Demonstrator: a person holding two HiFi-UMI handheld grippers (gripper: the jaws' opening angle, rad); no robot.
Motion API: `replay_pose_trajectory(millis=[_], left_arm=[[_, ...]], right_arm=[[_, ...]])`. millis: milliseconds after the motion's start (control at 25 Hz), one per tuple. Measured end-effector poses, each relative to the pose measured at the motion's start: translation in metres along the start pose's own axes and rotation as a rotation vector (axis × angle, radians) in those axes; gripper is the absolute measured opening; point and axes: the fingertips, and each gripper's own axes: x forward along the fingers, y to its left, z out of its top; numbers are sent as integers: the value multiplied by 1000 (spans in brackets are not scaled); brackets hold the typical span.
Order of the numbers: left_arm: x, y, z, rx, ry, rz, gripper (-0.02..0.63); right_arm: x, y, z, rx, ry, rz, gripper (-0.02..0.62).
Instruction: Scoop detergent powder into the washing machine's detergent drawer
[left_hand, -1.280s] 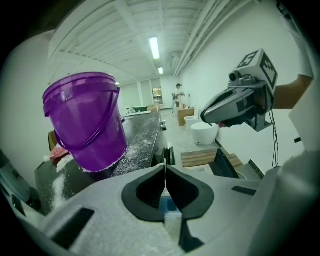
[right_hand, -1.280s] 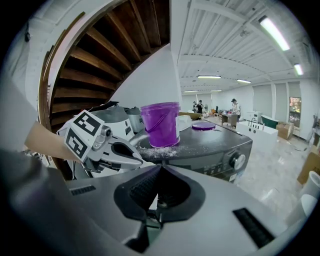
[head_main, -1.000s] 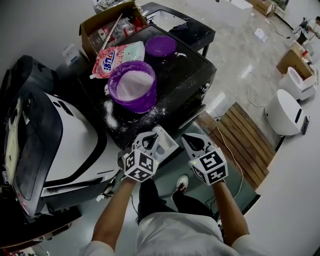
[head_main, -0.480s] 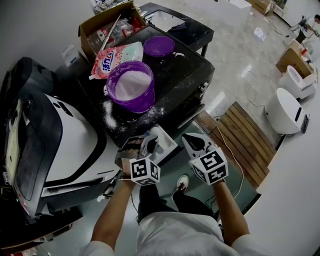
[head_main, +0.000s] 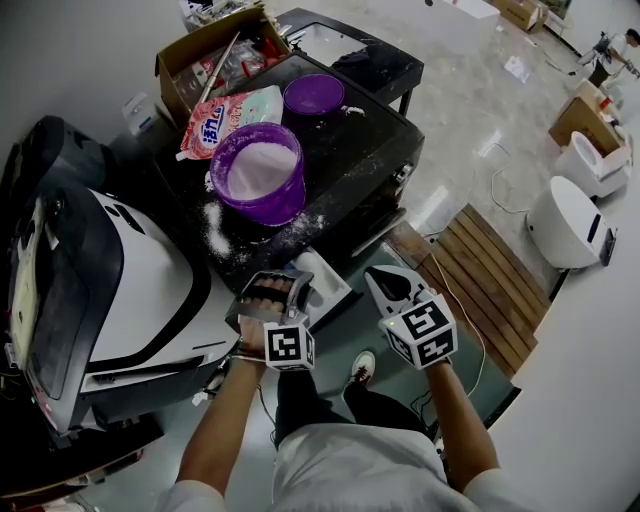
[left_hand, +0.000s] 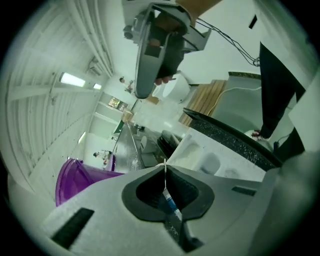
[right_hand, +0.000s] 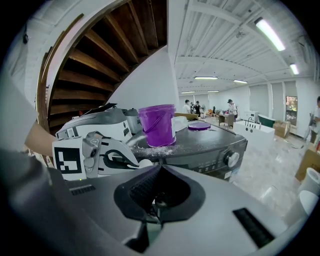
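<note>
from the head view, looks mid-task: detergent drawer (head_main: 335, 290) pulled out at the near edge of the washing machine (head_main: 365, 140), with the left gripper (head_main: 290, 285) right over it, rolled so that the fingers (head_main: 268, 293) lie on top. to its right, near but apart, the right gripper (head_main: 380, 282). farther back on the machine top, purple bucket (head_main: 272, 210) well filled with white detergent powder (head_main: 255, 165), its lid (head_main: 314, 95) off and lying beyond it, detergent bag (head_main: 225, 118) at far left, spilled powder (head_main: 215, 225) between bucket and drawer. judged as the tipping step; no telling how much powder lies in the drawer. in the left gripper view, jaws pressed together on a thin white scoop handle (left_hand: 164, 180) seen edge-on, drawer compartments just beyond the tips, bucket at left. in the right gripper view, jaws closed on nothing, aimed across at the left gripper, with a small white rounded piece (right_hand: 145, 163) at its tip, probably the scoop bowl; bucket and lid on the machine behind. against a second ago: left gripper rolled over, its marker cube (head_main: 290, 345) now lower and nearer the body; right gripper, bucket and drawer unmoved.
</note>
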Motion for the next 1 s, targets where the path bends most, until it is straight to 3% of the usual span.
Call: replay_pose_trajectory(millis=[280,520,640,800,1000], left_arm=[[-1,-10,0,166,37,-14,14],[-2,-1,0,247,51,58,14],[3,-16,-13,179,86,-16,14],[2,-11,-20,154,111,24,14],[-2,-12,-13,123,81,25,14]], right_arm=[[-6,-1,-2,6,-3,-8,-3],[-11,-2,-5,16,-3,-18,-3],[-12,-1,-6,17,-4,-18,-3],[-14,-1,-7,19,-2,-23,-3],[-14,3,-6,19,-3,-22,-3]])
